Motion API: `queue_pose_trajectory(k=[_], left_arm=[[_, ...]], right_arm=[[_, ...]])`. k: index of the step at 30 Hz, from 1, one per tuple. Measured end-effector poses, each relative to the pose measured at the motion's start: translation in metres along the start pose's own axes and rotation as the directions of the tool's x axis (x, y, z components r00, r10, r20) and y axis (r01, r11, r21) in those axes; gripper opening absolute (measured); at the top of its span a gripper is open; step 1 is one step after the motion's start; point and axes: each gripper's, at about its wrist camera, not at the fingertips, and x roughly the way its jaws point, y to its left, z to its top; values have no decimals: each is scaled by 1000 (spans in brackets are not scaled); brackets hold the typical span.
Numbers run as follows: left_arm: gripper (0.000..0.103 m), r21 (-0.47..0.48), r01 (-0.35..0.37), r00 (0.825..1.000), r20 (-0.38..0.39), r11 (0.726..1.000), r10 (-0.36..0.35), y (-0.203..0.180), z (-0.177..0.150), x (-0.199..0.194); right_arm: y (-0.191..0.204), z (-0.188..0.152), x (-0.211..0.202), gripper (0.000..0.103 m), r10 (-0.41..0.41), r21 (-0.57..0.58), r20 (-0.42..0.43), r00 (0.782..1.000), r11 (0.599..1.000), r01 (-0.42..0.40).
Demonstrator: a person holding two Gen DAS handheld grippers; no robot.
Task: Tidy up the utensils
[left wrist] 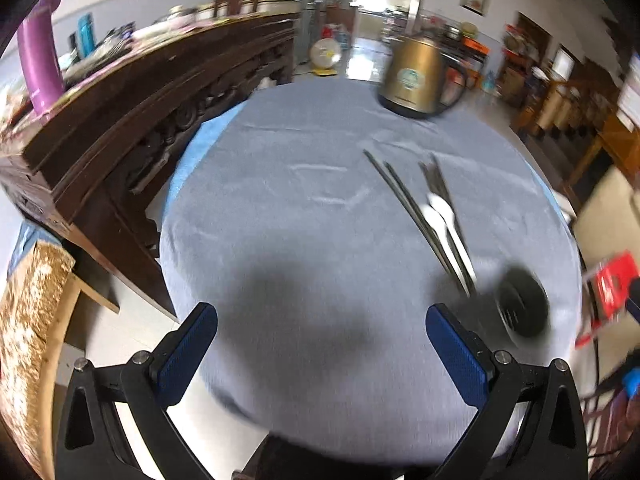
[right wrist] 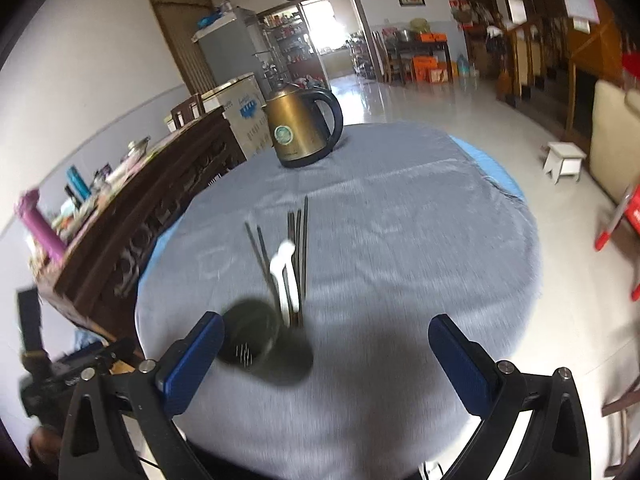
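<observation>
Several dark chopsticks [left wrist: 412, 208] [right wrist: 300, 248] and two white spoons [left wrist: 442, 216] [right wrist: 282, 268] lie on a round table with a grey cloth [left wrist: 312, 200] [right wrist: 400, 240]. A dark round utensil holder [left wrist: 522, 304] [right wrist: 252, 338] lies on its side at their near end. My left gripper [left wrist: 320, 322] is open and empty above the cloth, left of the holder. My right gripper [right wrist: 326, 334] is open and empty, its left finger [right wrist: 192, 360] close to the holder.
A gold electric kettle [left wrist: 416, 76] [right wrist: 302, 128] stands at the table's far side. A dark carved wooden sideboard [left wrist: 132, 120] [right wrist: 140, 216] with clutter runs along the left. A white stool [right wrist: 564, 160] and a red rack [right wrist: 624, 216] stand on the floor at right.
</observation>
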Motion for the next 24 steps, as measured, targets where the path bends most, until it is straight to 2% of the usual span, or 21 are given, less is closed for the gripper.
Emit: queue_pose_trajectory(k=[3, 6, 8, 10, 11, 14, 15, 17, 22, 24], left_arm=[[103, -47, -23, 1000, 13, 999, 24, 6, 26, 26], [99, -63, -25, 999, -36, 998, 23, 6, 50, 60], [89, -67, -20, 998, -62, 998, 16, 3, 64, 81], [79, -79, -17, 995, -95, 997, 10, 2, 79, 103], [75, -94, -13, 994, -110, 995, 2, 3, 85, 112], [74, -168, 7, 986, -166, 986, -35, 7, 101, 137], [74, -191, 8, 983, -177, 982, -43, 8, 106, 144], [74, -226, 4, 981, -187, 974, -48, 8, 117, 156], [74, -244, -16, 975, -218, 970, -39, -3, 146, 186], [74, -246, -16, 973, -228, 969, -41, -8, 155, 196]], right_arm=[[-4, 36, 42, 103, 28, 0, -51, 998, 1000, -28], [-3, 64, 95, 90, 59, -6, -128, 990, 998, -60], [-4, 79, 131, 83, 87, 3, -186, 979, 996, -88], [-3, 95, 170, 68, 106, 29, -241, 965, 994, -102], [-2, 103, 190, 66, 110, 42, -264, 958, 994, -102], [4, 126, 238, 61, 112, 53, -307, 945, 994, -100], [6, 135, 260, 57, 106, 64, -331, 938, 994, -89], [7, 145, 286, 56, 112, 93, -353, 929, 992, -84], [24, 165, 339, 56, 77, 101, -366, 927, 994, -43], [31, 170, 357, 51, 62, 95, -373, 926, 995, -29]])
